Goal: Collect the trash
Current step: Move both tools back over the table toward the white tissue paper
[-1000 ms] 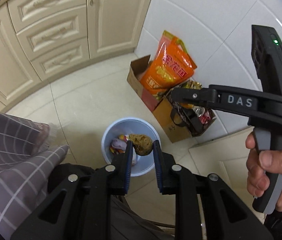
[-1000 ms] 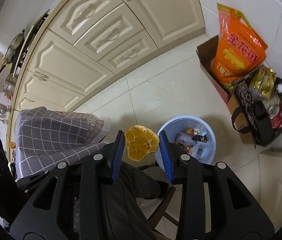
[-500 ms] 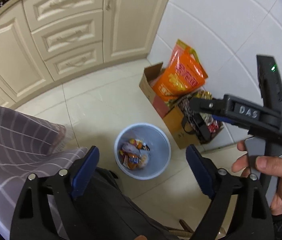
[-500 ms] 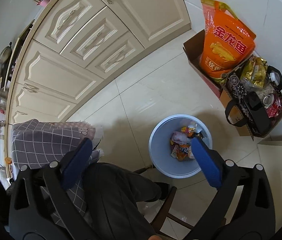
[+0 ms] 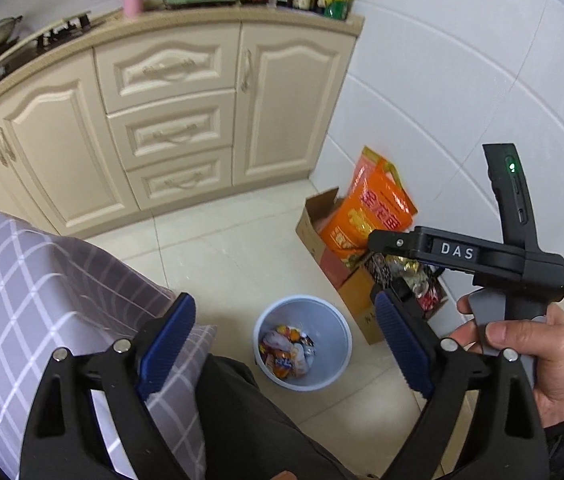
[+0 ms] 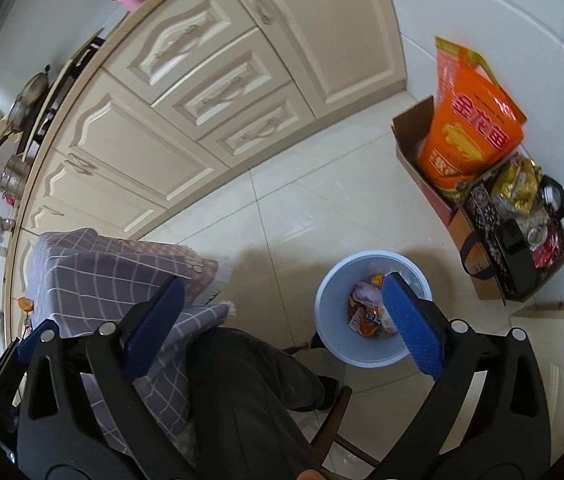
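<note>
Hovering left gripper (image 5: 282,344), bin (image 5: 338,344) below, trash (image 5: 286,350) inside

The floor (image 5: 242,248) is glossy pale tile; the bin (image 5: 336,344) smooth light-blue plastic; the tablecloth (image 5: 22,280) matt checked cloth; the box (image 5: 314,236) plain cardboard; the fingers (image 5: 398,344) carry ribbed blue pads.
</note>
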`<state>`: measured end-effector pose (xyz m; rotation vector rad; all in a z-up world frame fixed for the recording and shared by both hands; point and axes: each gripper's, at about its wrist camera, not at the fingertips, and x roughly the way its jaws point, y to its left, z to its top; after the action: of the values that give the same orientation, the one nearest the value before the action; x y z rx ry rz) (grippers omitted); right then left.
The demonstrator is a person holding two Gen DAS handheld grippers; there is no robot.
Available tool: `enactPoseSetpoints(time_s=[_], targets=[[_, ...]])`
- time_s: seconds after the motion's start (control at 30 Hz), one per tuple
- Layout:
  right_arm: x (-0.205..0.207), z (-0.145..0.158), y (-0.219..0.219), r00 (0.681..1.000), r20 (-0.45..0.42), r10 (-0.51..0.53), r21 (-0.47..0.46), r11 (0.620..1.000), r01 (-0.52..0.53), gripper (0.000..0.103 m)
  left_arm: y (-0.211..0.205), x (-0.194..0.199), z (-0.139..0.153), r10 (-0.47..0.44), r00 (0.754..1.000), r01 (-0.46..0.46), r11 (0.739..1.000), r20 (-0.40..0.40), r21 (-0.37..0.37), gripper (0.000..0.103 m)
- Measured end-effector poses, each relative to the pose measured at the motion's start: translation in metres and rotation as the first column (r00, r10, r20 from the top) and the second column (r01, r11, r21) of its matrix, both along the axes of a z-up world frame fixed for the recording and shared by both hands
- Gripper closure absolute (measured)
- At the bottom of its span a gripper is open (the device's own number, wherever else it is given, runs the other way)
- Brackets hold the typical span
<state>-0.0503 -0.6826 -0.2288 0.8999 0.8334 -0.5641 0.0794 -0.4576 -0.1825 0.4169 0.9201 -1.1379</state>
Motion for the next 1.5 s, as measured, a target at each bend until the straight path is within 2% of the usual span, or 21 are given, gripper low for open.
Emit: enactPoseSetpoints(time_s=[0.2, 0.4, 0.6, 0.83, 0.93, 1.13, 1.3, 1.33, 1.43, 1.5], targets=[[0.020, 0.033, 0.020, 0.998, 0.041, 0.055, -0.054, 0.997, -0.053, 0.006, 0.032, 0.013, 0.029, 0.068, 0.997, -0.066, 0.996, 0.029, -0.068, 0.014], [0.048, 0.071, 0.048, 0.986, 0.093, 0.137, -0.111, 0.986, -0.126, 0.006, 0.079, 0.030, 0.059, 0.167, 0.983, -0.157, 0.978, 0.070, -0.139, 0.014], [0.091, 0.101, 0.086, 0.957, 0.132, 0.259, -0.159, 0.958, -0.238, 0.006, 0.134, 0.054, 0.079, 0.280, 0.958, -0.265, 0.945, 0.056, -0.190, 0.013], [0.147, 0.123, 0.146, 0.896, 0.150, 0.418, -0.198, 0.900, -0.387, 0.006, 0.210, 0.085, 0.091, 0.431, 0.902, -0.413, 0.881, 0.029, -0.231, 0.013], [0.167, 0.129, 0.172, 0.869, 0.151, 0.471, -0.213, 0.874, -0.437, 0.006, 0.245, 0.094, 0.093, 0.496, 0.868, -0.473, 0.847, 0.038, -0.243, 0.012], [0.207, 0.133, 0.227, 0.796, 0.139, 0.589, -0.230, 0.801, -0.553, 0.006, 0.317, 0.121, 0.094, 0.641, 0.766, -0.611, 0.748, 0.043, -0.260, 0.012], [0.237, 0.130, 0.270, 0.734, 0.117, 0.669, -0.234, 0.737, -0.635, 0.006, 0.373, 0.145, 0.086, 0.743, 0.667, -0.712, 0.659, 0.058, -0.242, 0.012], [0.244, 0.128, 0.280, 0.720, 0.112, 0.685, -0.235, 0.722, -0.651, 0.006, 0.381, 0.150, 0.084, 0.755, 0.653, -0.725, 0.647, 0.060, -0.237, 0.012], [0.259, 0.122, 0.297, 0.696, 0.096, 0.711, -0.234, 0.696, -0.679, 0.006, 0.408, 0.165, 0.076, 0.799, 0.596, -0.772, 0.597, 0.077, -0.220, 0.012], [0.270, 0.116, 0.305, 0.682, 0.090, 0.725, -0.229, 0.682, -0.695, 0.006, 0.419, 0.172, 0.071, 0.814, 0.575, -0.788, 0.578, 0.084, -0.212, 0.012]])
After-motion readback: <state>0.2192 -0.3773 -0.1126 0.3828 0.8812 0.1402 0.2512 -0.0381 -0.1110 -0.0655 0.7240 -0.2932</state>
